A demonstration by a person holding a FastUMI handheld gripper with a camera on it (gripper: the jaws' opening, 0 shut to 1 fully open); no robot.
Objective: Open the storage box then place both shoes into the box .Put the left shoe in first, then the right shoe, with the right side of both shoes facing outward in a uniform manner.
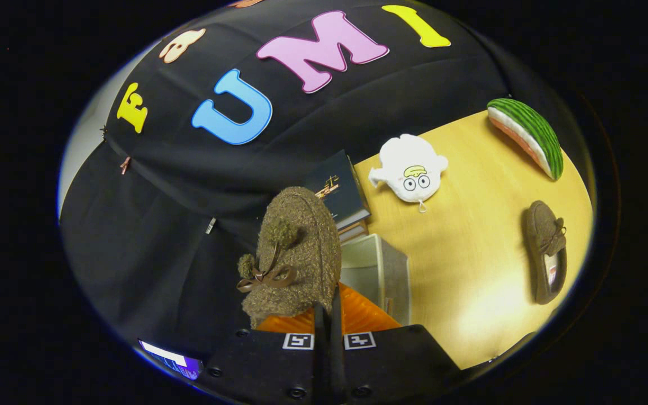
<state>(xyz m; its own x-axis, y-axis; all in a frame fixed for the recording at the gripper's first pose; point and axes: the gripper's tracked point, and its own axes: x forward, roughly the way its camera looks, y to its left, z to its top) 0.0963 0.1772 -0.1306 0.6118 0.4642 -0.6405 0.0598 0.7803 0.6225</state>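
Pinching a shoe (293, 253) by its rear edge, I am holding it up ahead of my claw (328, 315), toe pointing away and its bow facing me. My fingers are pressed nearly together, with only a thin bit of the shoe caught between them, so the grip is looking slim to me.

Just beyond the fingers and a little to the right, the box (377, 270) is sitting on the table (470, 253), a pale wall and grey side showing behind the shoe. I cannot tell from here how far it is open. The other shoe (546, 253) is lying well off to the right of the claw, apart from everything.

What is worrying me: the shoe is hanging by so little that a quick tilt could be letting it swing or slip out before it is over the box. It is also blocking my sight of the opening, so I could be catching the toe on the box wall or nudging the books (341, 191) standing just behind. And I am not sure which shoe this is, nor which side will be facing outward once it is in.
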